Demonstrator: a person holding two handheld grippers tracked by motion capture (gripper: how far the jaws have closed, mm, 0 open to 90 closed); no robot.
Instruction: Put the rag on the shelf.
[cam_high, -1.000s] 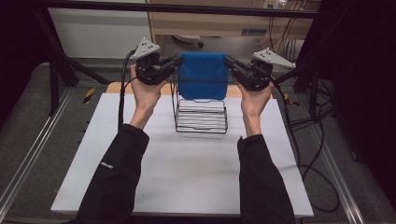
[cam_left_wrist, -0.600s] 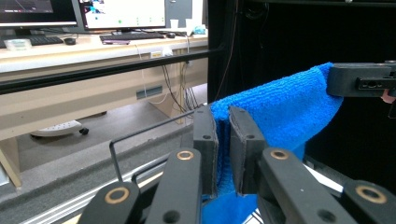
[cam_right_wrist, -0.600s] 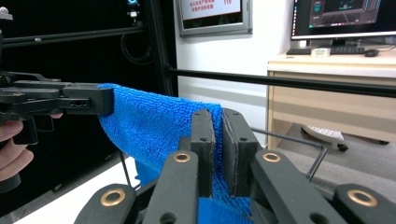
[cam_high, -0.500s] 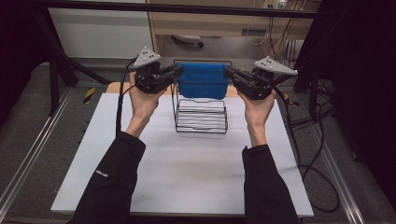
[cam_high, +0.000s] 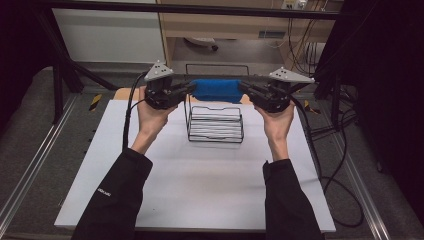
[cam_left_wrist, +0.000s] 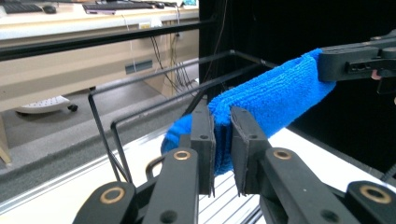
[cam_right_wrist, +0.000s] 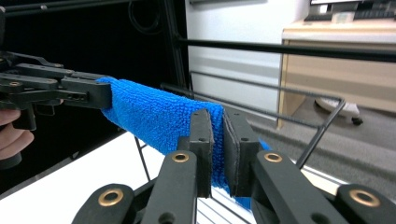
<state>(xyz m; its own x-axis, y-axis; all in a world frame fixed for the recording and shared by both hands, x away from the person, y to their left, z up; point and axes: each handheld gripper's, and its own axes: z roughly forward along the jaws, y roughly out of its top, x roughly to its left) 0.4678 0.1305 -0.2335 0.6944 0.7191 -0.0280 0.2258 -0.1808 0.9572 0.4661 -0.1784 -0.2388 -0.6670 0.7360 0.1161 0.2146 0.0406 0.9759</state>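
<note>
i am holding the blue cloth (cam_high: 216, 90) tight in both the left tool (cam_high: 186, 89) and right tool (cam_high: 244, 88) over the wire rack (cam_high: 215, 125), and it could be slipping off if one pinch loosens.

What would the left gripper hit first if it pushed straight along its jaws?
Likely the right gripper. The left gripper, shut on one end of the blue cloth, points along it toward the right one clamping the far end. The wire rack sits just off that line; depth is unclear.
</note>
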